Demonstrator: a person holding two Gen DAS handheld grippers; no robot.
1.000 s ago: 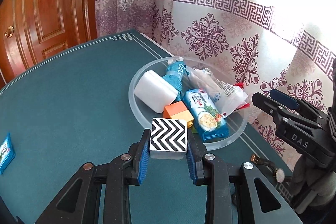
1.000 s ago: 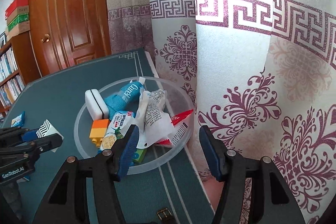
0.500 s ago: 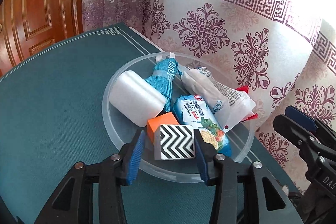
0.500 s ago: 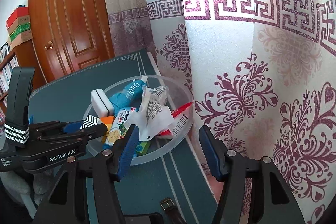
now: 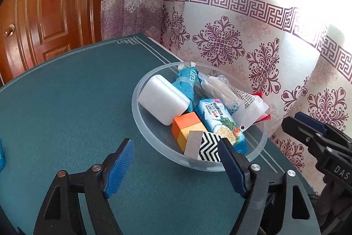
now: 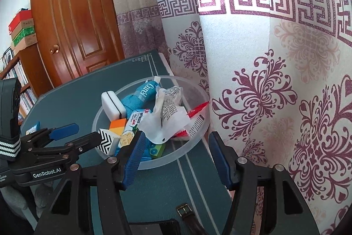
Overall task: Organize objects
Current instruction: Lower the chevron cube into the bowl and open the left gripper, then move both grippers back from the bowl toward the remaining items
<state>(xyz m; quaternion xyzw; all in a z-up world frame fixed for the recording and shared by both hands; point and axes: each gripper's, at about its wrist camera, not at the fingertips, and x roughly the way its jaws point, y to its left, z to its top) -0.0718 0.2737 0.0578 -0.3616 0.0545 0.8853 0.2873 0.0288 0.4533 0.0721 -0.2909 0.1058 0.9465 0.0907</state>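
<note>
Bowl holds blue "Curel" pack, chevron block

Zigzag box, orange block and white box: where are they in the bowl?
Zigzag box (image 5: 209, 147): left wrist view, on its striped face.
Orange block (image 5: 186, 121): left wrist view, on its top face.
White box (image 5: 164, 101): left wrist view, on its broad side.

Both grippers are black plastic with ribbed blue pads and silver screws. The left gripper reads "GenRobot.AI"; the right gripper, "DAS".
</note>
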